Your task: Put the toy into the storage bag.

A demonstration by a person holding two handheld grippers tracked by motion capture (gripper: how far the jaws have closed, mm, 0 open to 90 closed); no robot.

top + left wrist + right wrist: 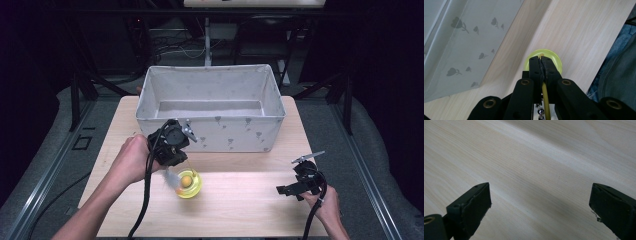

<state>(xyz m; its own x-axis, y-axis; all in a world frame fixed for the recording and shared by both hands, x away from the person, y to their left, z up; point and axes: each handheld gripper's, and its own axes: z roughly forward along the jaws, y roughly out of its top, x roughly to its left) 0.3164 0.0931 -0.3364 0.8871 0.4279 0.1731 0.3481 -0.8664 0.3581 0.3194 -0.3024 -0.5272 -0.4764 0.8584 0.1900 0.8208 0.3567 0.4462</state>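
Observation:
A translucent yellow-green round toy with an orange ball inside sits low over the wooden table, in front of the grey fabric box. A thin yellow stem rises from it, with a grey tuft beside it. My left gripper points down at the toy and is shut on that stem. In the left gripper view the closed jaws pinch the yellow stem, and the toy's disc shows just past the tips. Whether the toy touches the table I cannot tell. My right gripper rests open at the table's right, nothing between its fingers.
The fabric box, printed with small grey flowers, stands open at the back middle of the table, its inside bare. Dark frame bars and cables lie behind it. A person's clothed leg shows beyond the table's near edge.

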